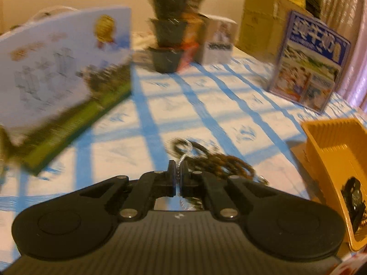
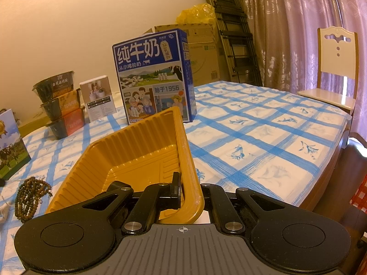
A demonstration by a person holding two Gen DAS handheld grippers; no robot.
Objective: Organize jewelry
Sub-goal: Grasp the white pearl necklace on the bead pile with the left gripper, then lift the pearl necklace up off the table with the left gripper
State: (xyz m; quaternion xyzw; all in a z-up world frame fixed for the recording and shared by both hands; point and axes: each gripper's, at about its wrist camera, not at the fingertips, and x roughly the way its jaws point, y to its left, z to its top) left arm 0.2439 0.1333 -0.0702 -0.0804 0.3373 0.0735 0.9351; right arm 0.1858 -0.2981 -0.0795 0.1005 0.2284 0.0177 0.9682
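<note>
Cream wall [image 2: 68,23], mauve curtains [image 2: 298,34], white chair [image 2: 337,52], stepladder [image 2: 231,29].

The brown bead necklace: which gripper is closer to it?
Left. The left gripper sits right at the brown bead necklace, pinching a silver chain. The right gripper holds the yellow tray beside it.

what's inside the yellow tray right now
In the left wrist view, a dark piece of jewelry lies in the yellow tray. The right wrist view shows bare ribbed floor; the right tool, clamping its rim, hides the near end.

Beads [image 2: 29,198] left of tray [image 2: 128,151], milk carton [image 2: 153,78] behind tray
</note>
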